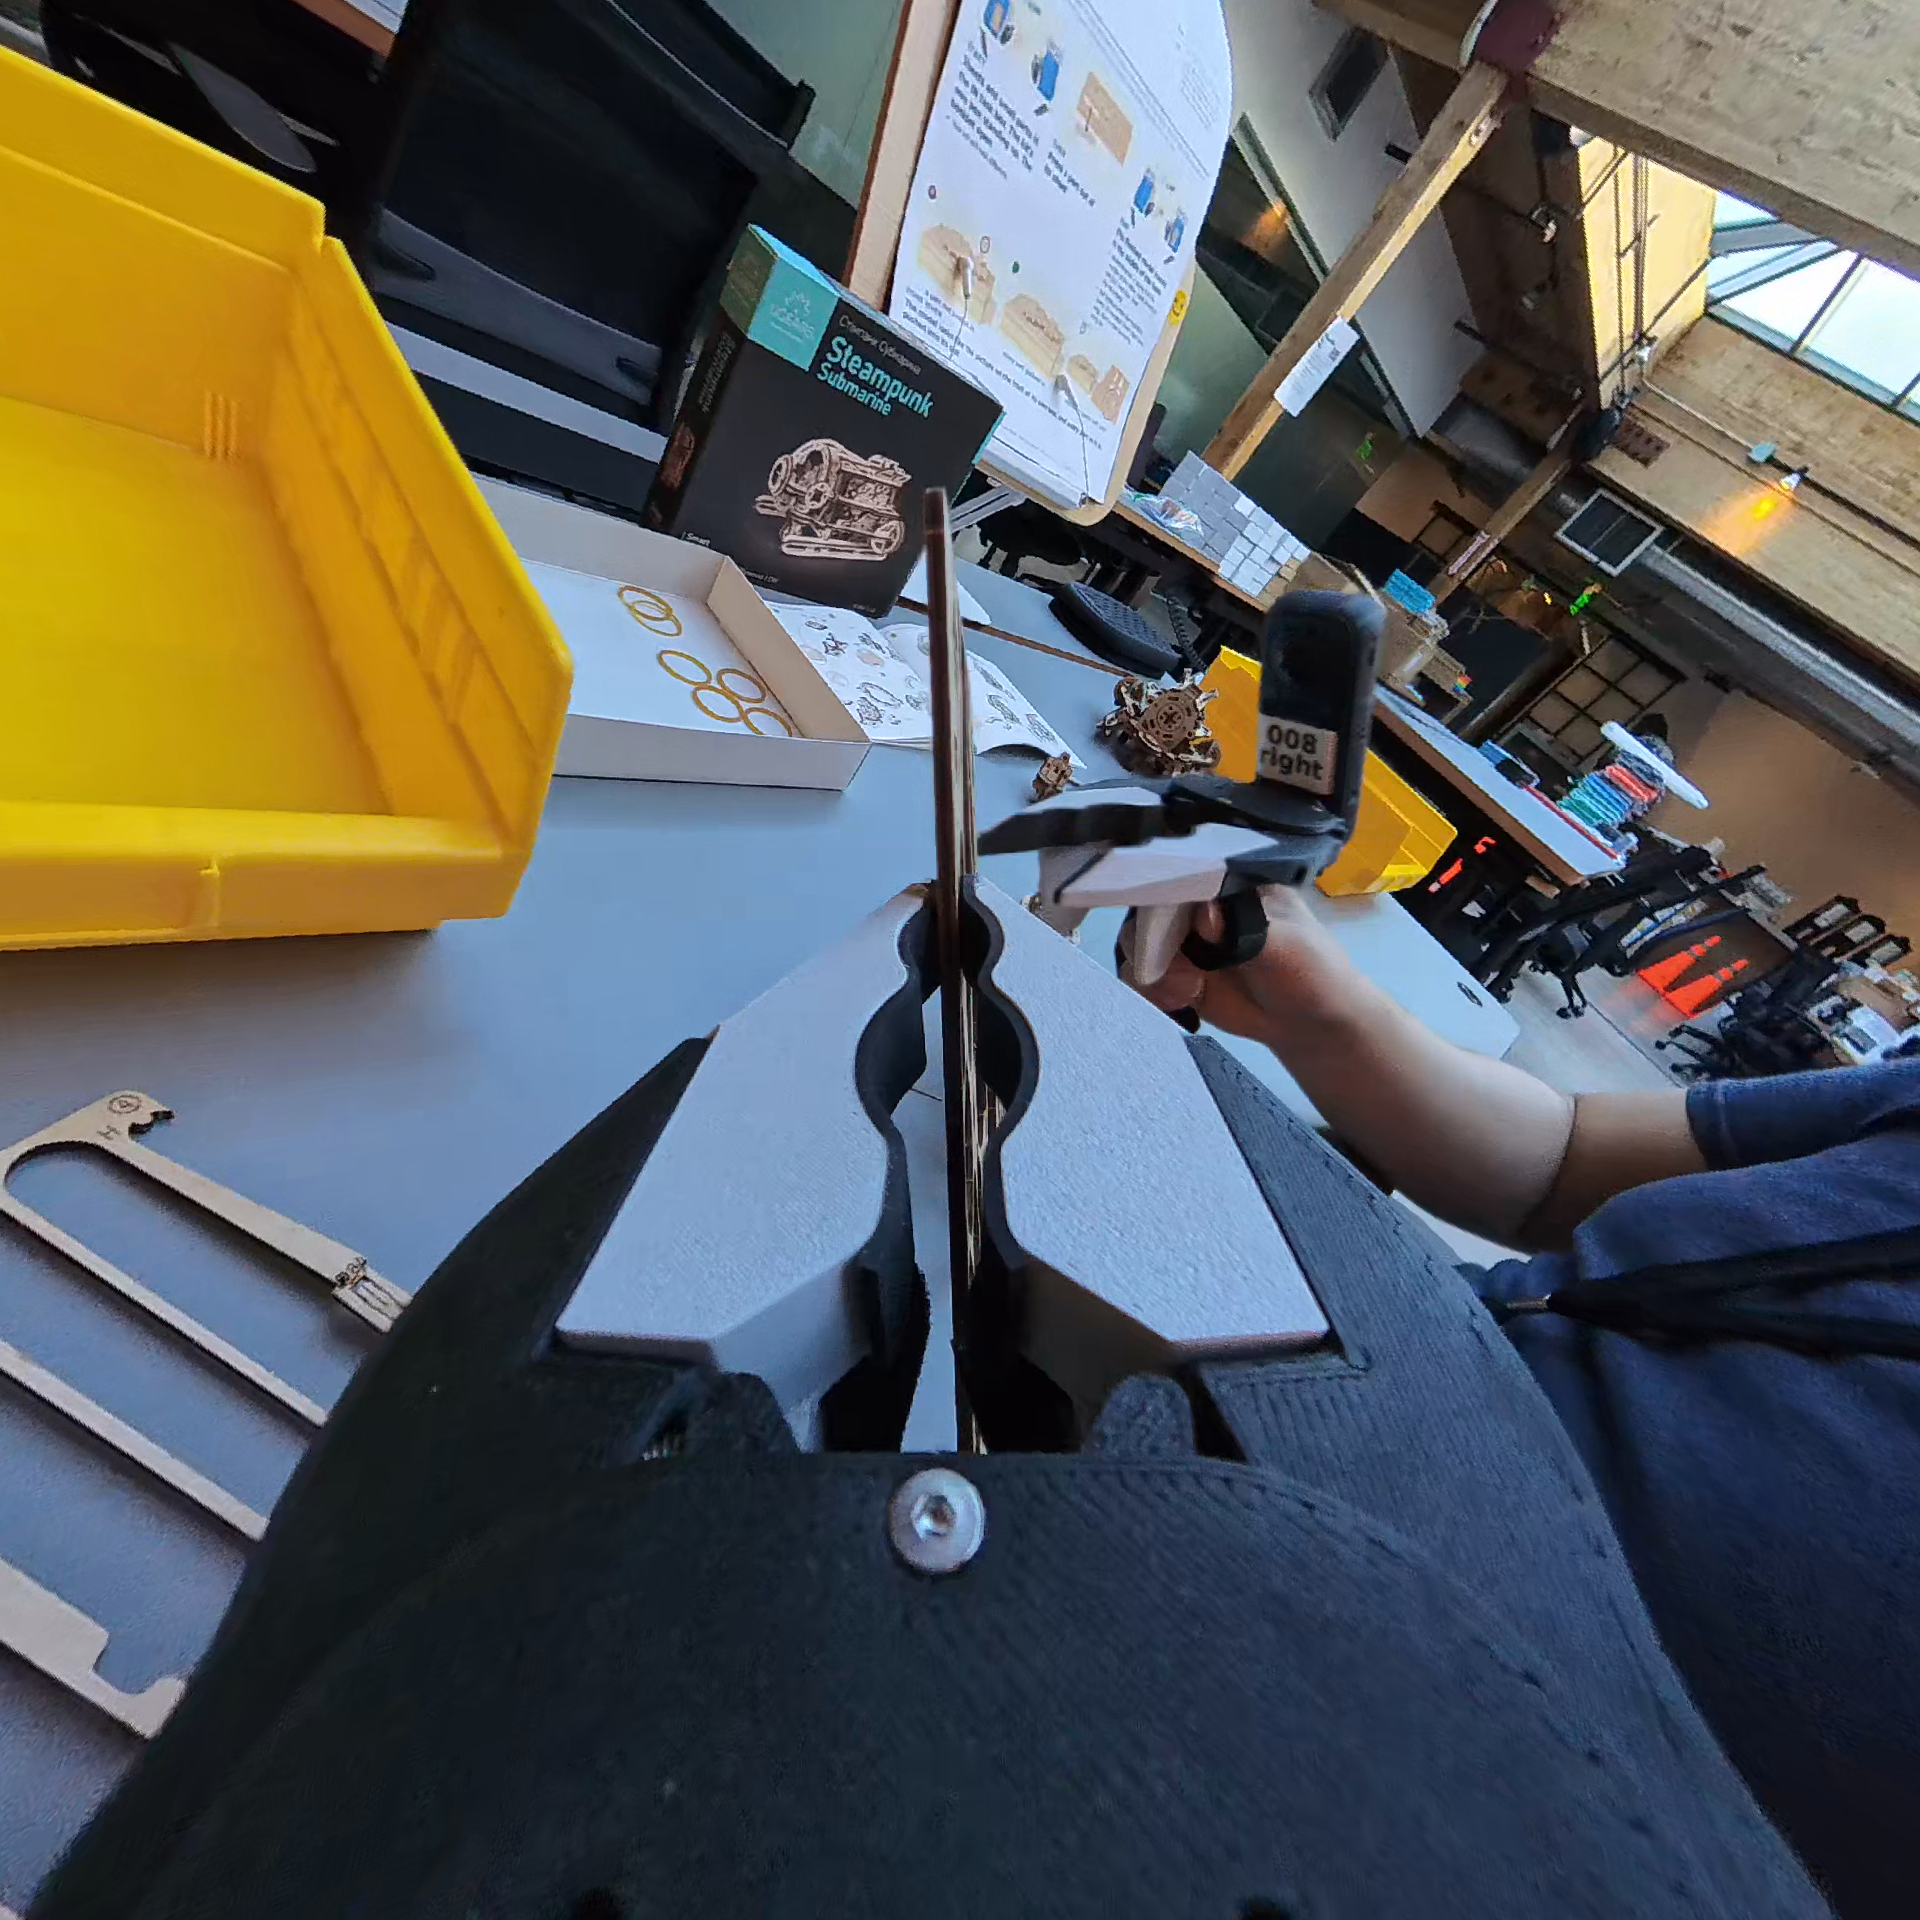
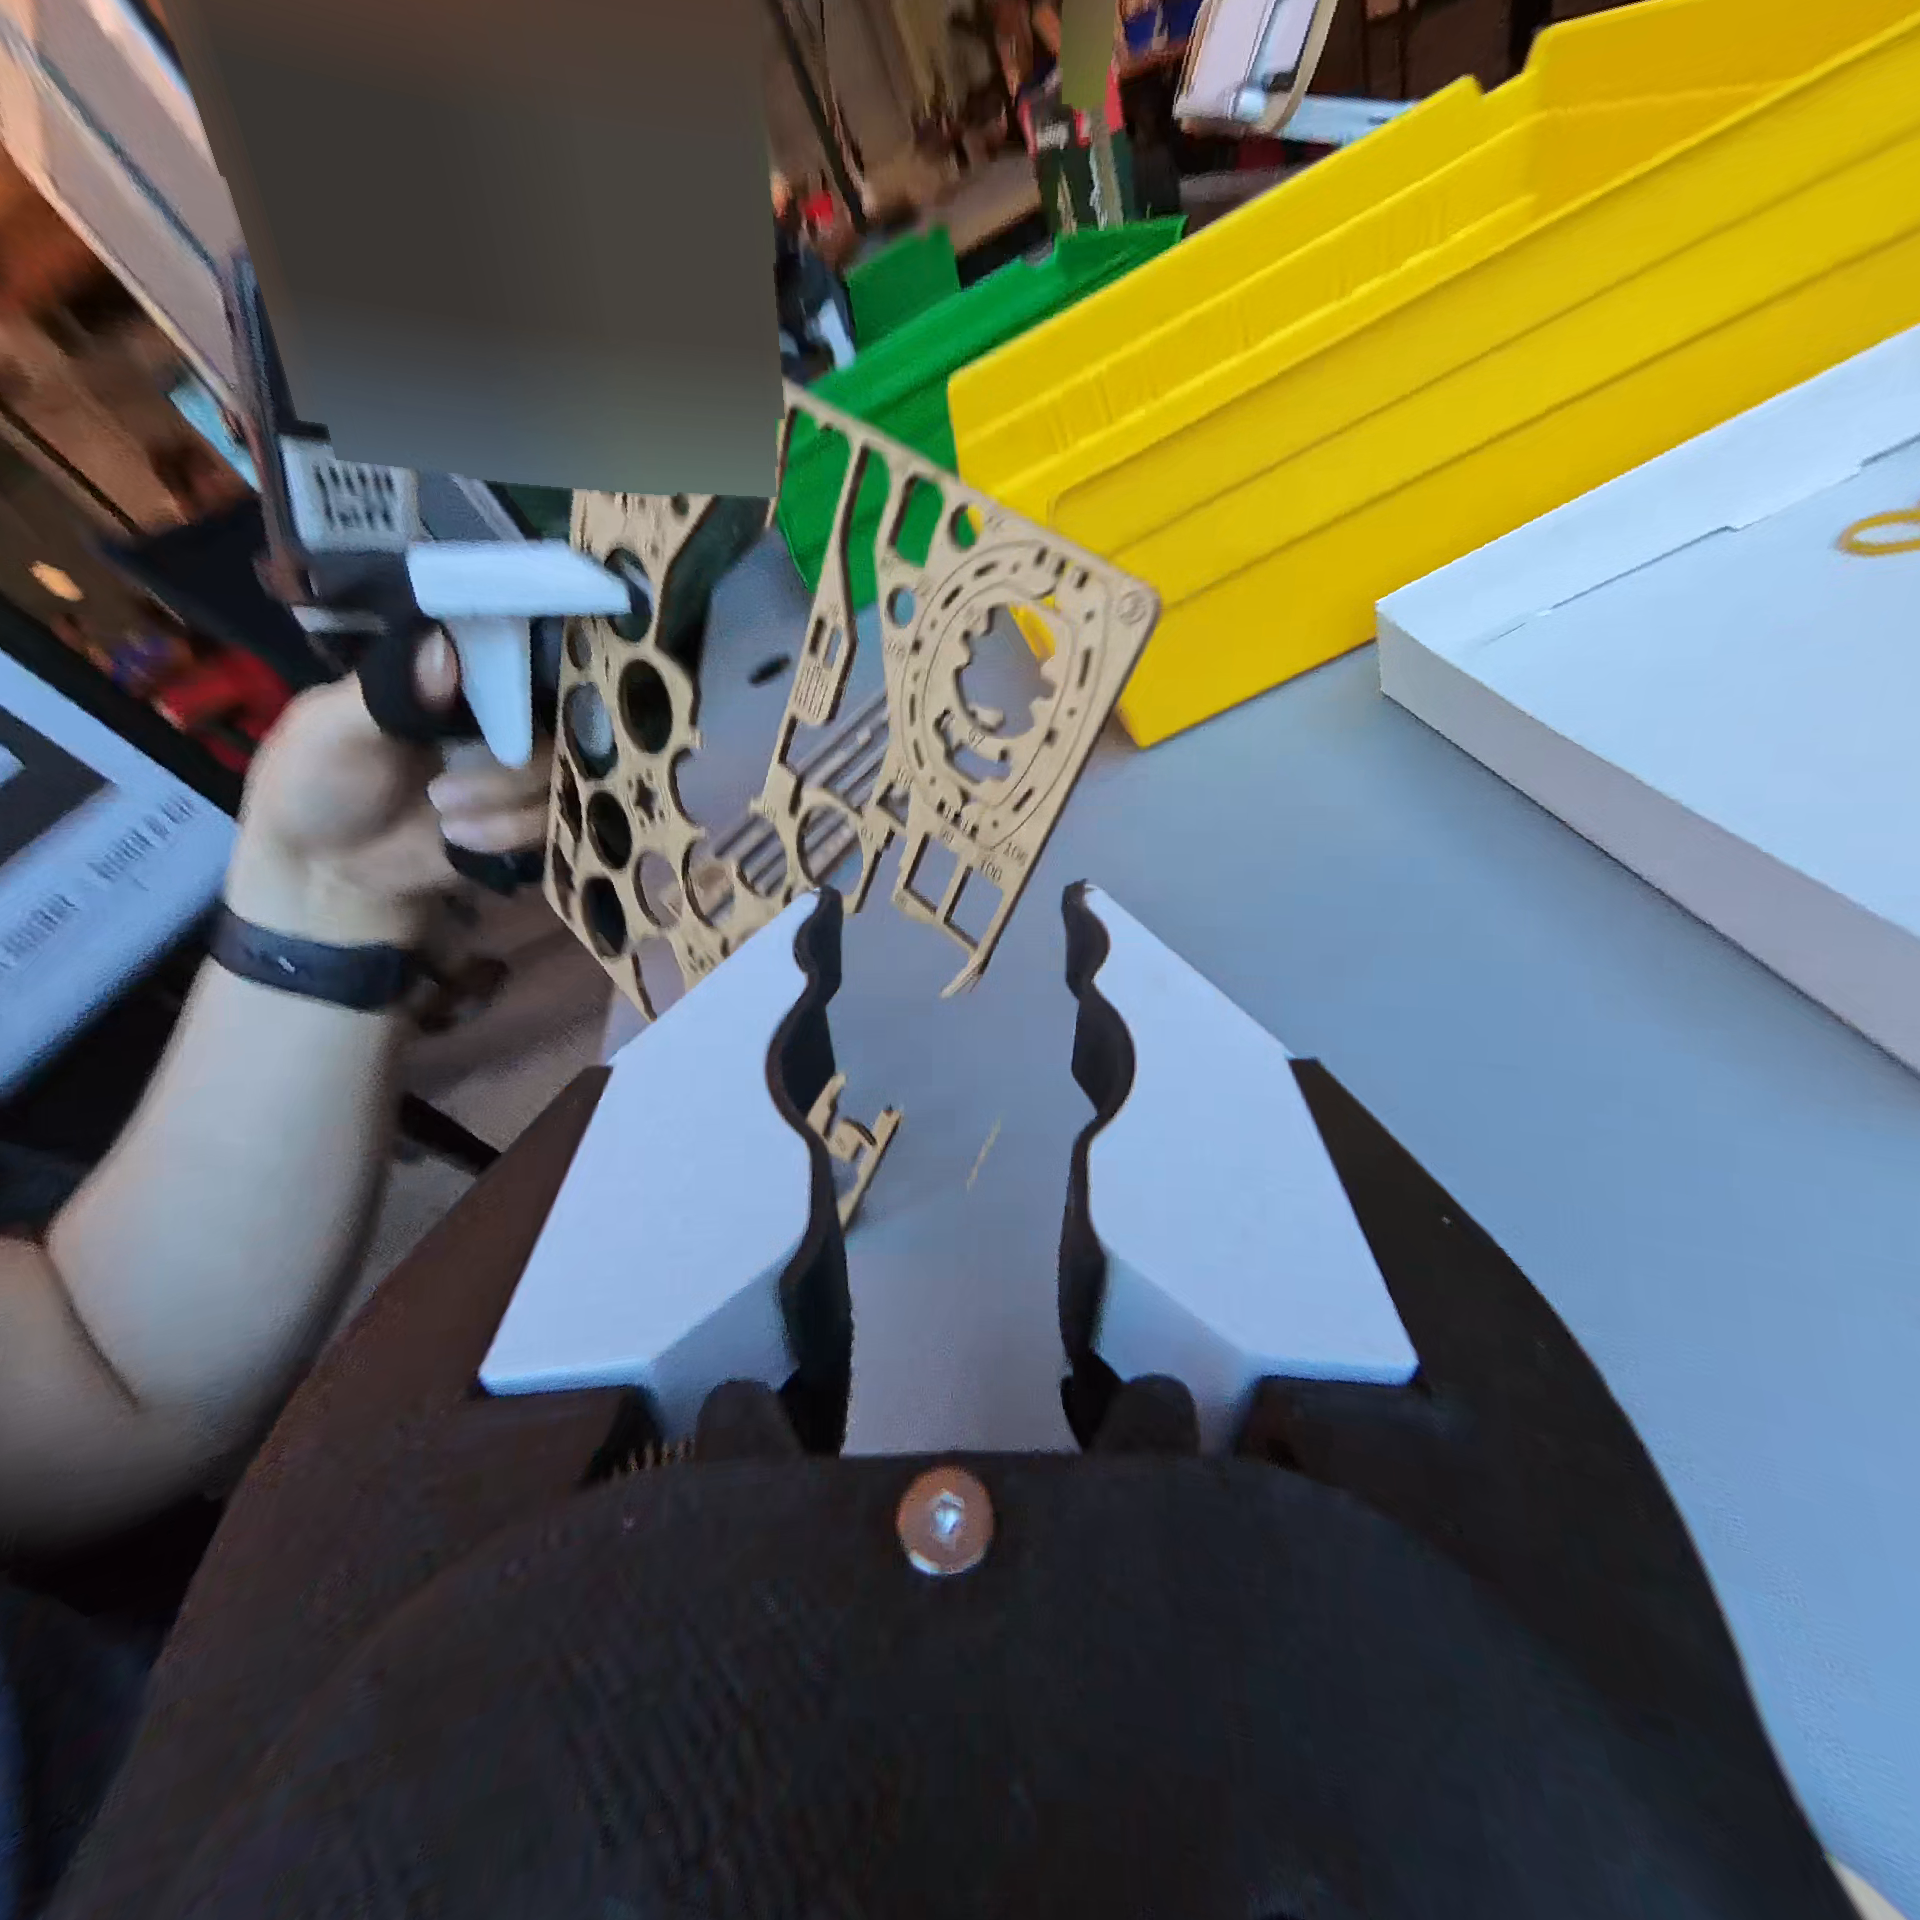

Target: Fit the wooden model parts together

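My left gripper (image 1: 951, 904) is shut on a thin wooden parts sheet (image 1: 945, 675), seen edge-on and standing upright between the fingers. In the right wrist view the same sheet (image 2: 935, 665) shows flat-on, a laser-cut board full of holes and empty outlines, held above the grey table by the left gripper (image 2: 623, 603). My right gripper (image 2: 948, 914) is open and empty, its tips just short of the sheet's lower edge. It also shows in the left wrist view (image 1: 1023, 862), right of the sheet. A small loose wooden piece (image 2: 857, 1138) lies on the table between the right fingers.
A yellow bin (image 1: 208, 623) stands at the left, a green bin (image 2: 904, 343) behind it. A white box tray (image 1: 821, 764) holds rubber bands. The kit box (image 1: 821, 436), an open booklet (image 1: 904, 675), a part-built wooden model (image 1: 1164, 717) and a spent frame sheet (image 1: 156, 1236) lie around. There is about 12 centimetres between the tips of the two grippers.
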The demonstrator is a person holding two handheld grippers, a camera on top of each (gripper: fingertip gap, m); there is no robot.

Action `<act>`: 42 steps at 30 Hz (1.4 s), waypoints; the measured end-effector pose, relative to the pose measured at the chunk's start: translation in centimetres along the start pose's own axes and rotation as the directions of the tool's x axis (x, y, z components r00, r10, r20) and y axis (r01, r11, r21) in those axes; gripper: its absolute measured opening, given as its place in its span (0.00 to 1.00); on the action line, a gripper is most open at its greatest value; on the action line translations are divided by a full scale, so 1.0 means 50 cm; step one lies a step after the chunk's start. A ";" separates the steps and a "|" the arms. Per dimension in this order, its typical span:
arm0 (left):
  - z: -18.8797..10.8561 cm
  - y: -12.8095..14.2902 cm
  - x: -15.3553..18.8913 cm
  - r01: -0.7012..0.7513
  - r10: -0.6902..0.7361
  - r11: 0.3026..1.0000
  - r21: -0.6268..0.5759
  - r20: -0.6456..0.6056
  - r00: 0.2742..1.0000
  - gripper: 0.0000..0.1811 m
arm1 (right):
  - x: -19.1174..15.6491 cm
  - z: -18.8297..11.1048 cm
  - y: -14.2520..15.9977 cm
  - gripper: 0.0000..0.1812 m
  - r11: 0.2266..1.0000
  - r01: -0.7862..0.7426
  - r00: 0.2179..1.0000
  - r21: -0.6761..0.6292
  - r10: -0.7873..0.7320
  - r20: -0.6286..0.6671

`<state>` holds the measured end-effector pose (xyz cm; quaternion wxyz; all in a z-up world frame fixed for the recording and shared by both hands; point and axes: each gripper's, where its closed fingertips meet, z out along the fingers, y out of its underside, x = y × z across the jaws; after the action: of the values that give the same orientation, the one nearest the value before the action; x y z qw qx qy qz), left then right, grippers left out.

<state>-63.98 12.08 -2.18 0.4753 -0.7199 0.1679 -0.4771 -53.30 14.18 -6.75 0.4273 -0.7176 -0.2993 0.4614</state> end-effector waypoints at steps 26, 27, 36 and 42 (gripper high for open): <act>0.063 -0.034 0.060 0.039 -0.038 0.999 0.009 -0.099 0.994 0.00 | -0.083 -0.169 0.083 0.20 0.964 0.256 0.965 0.079 -0.259 0.033; 0.068 -0.037 0.062 0.049 -0.047 0.999 0.014 -0.101 0.994 0.00 | -0.074 -0.180 0.088 0.20 0.960 0.269 0.963 0.073 -0.270 0.007; 0.102 -0.076 0.065 0.089 -0.079 0.994 0.063 -0.143 0.987 0.00 | -0.054 -0.194 0.070 0.20 0.983 0.147 0.989 0.109 -0.149 0.009; 0.110 -0.083 0.068 0.091 -0.078 0.993 0.079 -0.151 0.985 0.00 | -0.057 -0.199 0.066 0.20 0.985 0.116 0.993 0.125 -0.119 0.015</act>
<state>-58.55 14.62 2.63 0.4713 -0.6680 0.1514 -0.5556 -45.18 7.00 -6.45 0.4943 -0.6655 -0.3166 0.4610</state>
